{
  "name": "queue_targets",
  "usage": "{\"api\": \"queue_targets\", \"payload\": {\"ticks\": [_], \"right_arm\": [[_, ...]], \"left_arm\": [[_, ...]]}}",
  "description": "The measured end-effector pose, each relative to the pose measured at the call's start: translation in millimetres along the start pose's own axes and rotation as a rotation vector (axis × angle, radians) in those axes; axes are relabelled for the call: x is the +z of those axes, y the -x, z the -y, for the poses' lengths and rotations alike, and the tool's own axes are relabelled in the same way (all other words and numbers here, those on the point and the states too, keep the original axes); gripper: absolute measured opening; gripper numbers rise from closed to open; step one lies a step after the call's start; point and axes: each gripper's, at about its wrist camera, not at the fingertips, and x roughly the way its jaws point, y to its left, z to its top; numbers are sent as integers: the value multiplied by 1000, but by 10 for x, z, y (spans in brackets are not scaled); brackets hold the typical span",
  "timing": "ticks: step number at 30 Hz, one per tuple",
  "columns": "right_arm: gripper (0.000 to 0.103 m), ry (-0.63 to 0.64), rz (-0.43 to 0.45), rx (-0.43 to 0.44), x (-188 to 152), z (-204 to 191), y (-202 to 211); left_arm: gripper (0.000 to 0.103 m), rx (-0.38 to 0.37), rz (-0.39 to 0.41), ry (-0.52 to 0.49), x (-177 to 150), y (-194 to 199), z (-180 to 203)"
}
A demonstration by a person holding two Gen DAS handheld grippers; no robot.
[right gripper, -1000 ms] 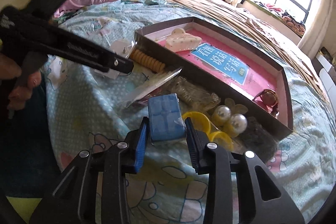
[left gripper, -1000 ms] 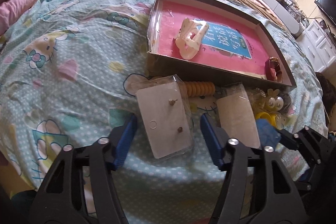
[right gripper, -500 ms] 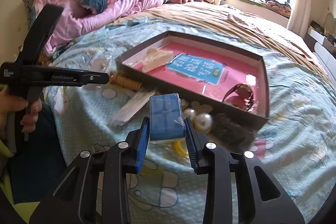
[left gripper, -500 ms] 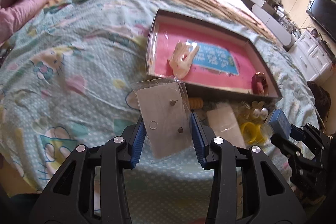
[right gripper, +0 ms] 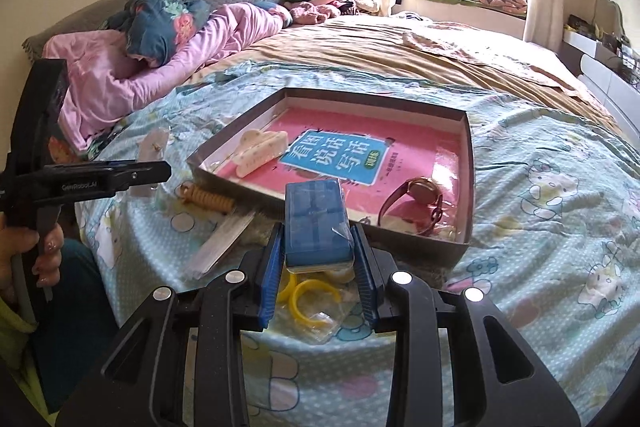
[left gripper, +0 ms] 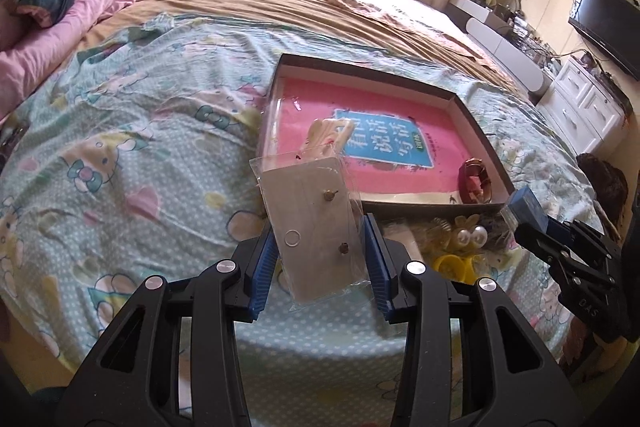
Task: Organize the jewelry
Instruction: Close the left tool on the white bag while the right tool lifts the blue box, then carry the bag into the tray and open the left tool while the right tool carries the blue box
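My left gripper (left gripper: 320,259) is shut on a clear bag with an earring card (left gripper: 316,223) and holds it above the bedspread, near the front left corner of the shallow box (left gripper: 400,71). My right gripper (right gripper: 318,267) is shut on a small blue jewelry box (right gripper: 316,223), lifted in front of the shallow box (right gripper: 468,163). The box has a pink floor and holds a cream hair claw (right gripper: 260,151) and a red-brown watch (right gripper: 420,199). The blue box also shows in the left wrist view (left gripper: 528,207).
On the bedspread before the box lie an orange coil hair tie (right gripper: 208,201), a clear flat packet (right gripper: 224,243), yellow rings (right gripper: 308,297) and pearl earrings (left gripper: 472,237). Pink bedding (right gripper: 132,75) lies far left. A white cabinet (left gripper: 588,111) and a TV (left gripper: 604,23) stand right.
My left gripper closed on the earring card bag and lifted it. My right gripper raised the blue box off the bed toward the shallow box.
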Motion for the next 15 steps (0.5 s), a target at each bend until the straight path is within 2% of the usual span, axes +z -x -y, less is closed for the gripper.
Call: {"api": "queue_targets", "payload": {"ticks": [15], "right_arm": [[31, -62, 38, -66, 115, 336, -7]], "left_arm": [[33, -33, -36, -68, 180, -304, 285]]}}
